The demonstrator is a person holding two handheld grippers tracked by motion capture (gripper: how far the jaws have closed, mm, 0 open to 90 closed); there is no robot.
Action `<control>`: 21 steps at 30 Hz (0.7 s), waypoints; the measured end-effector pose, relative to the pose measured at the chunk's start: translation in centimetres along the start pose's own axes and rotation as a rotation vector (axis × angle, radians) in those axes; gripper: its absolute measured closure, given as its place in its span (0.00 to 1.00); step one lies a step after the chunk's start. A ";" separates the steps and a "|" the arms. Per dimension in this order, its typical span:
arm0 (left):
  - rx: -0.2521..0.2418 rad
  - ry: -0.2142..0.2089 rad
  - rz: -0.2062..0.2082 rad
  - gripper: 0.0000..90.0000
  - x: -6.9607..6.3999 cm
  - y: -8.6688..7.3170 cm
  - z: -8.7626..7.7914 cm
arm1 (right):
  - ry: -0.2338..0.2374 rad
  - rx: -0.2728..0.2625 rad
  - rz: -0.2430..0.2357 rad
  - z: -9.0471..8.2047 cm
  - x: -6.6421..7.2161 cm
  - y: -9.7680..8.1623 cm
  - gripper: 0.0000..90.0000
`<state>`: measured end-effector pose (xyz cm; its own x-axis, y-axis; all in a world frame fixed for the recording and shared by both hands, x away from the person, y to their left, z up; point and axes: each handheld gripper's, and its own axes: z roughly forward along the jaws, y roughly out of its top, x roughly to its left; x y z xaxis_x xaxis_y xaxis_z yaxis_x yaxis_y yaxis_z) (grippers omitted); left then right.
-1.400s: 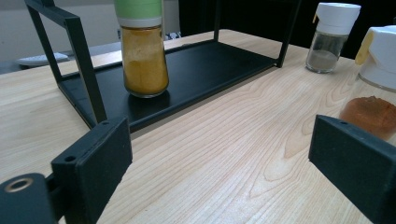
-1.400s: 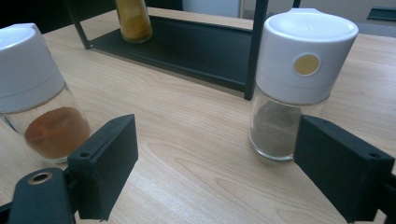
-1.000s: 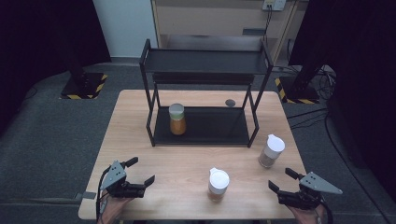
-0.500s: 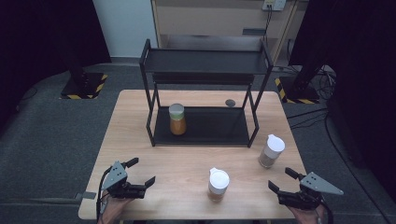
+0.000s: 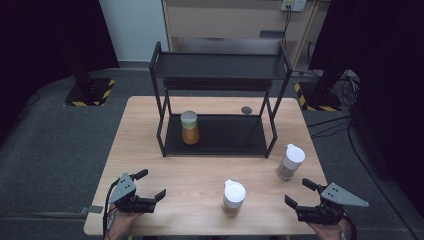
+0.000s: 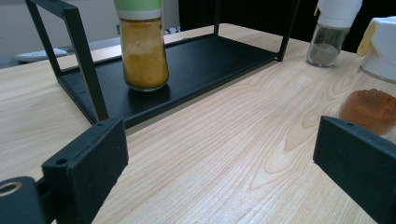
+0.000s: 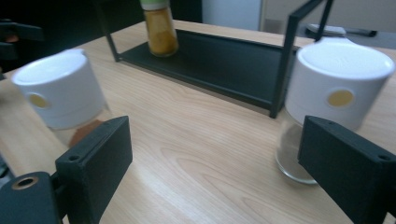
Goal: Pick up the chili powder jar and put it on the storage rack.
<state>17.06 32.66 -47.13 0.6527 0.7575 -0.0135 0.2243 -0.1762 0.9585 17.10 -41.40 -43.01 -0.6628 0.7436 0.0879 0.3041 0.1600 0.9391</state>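
Resting at the near left corner of the wooden table (image 5: 150, 130), the left gripper (image 5: 151, 185) is held by a hand (image 5: 120, 225) that comes in from the near edge; its jaws are spread wide, with bare wood between them. In the left gripper view, the same wide gap is seen, nothing pinched. Farther back, a black two-tier rack (image 5: 220, 87) is set across the far half of the table, and a jar of yellow-orange powder with a pale green lid (image 5: 189, 128) is stood upright on the left part of its lower shelf. Near the middle of the near edge, a white-capped jar of reddish-brown spice (image 5: 233, 198) is stood upright, well apart from both grippers. To its right and a little farther off, a white-capped shaker of grey powder (image 5: 290, 162) is stood near the rack's right front leg. At the near right corner, the right gripper (image 5: 298, 193) is held low over the table; its jaws have just been opening and are stood wide, nothing gripped. In the right gripper view, the grey shaker (image 7: 327, 102) is seen just beyond the right jaw, the reddish jar (image 7: 65, 95) beyond the left jaw.
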 end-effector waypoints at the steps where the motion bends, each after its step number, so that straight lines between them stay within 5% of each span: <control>1: 0.001 0.001 0.000 0.03 0.0 0.0 0.0 | 0.005 -0.002 -0.005 0.0 0.1 0.2 0.12; 21: 0.013 -0.001 0.000 0.03 -0.1 0.1 0.1 | 0.174 0.033 -0.130 1.7 3.5 5.7 0.11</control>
<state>17.10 32.56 -47.07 0.6533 0.7570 -0.0138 0.2338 -0.1843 0.9547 17.69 -36.77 -37.95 -0.8050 0.5928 0.0255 0.2286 0.2702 0.9353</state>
